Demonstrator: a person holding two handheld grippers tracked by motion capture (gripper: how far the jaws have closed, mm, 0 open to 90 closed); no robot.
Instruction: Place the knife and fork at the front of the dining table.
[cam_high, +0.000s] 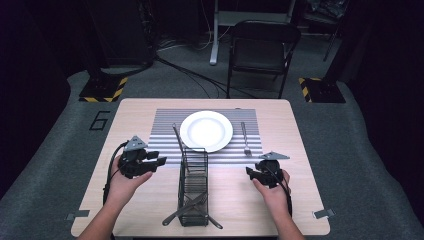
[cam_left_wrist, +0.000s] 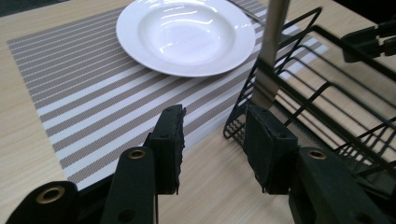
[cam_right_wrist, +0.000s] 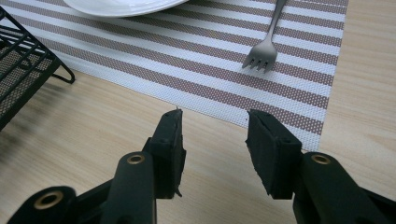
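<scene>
The left gripper (cam_high: 161, 161) sits at the left side of the table (cam_high: 300, 210), its jaws apart with nothing between them. In the left gripper view its jaws (cam_left_wrist: 212, 140) open toward the near end of the wire rack (cam_left_wrist: 327, 93), where a flat metal utensil handle (cam_left_wrist: 271, 51) leans upright just beyond the right jaw. The right gripper (cam_high: 248, 172) sits at the right side, jaws likewise apart and empty. In the right gripper view the fork (cam_right_wrist: 266, 44) lies ahead of the jaws (cam_right_wrist: 215, 140) on the placemat (cam_right_wrist: 187, 60), tines toward the gripper, clear of both pads.

The table is light wood-grain laminate. A striped grey-and-white woven placemat (cam_high: 165, 125) lies at its far centre with a round white plate (cam_high: 206, 131) on it. The fork (cam_high: 245, 138) rests on the placemat to the right of the plate. The black wire rack (cam_high: 193, 187) runs from the placemat's near edge toward the person, with crossed utensils (cam_high: 192, 210) at its near end.

Beyond the table: grey carpet, a black folding chair (cam_high: 262, 47), floor cables and two yellow-and-black striped stand bases (cam_high: 102, 90).
</scene>
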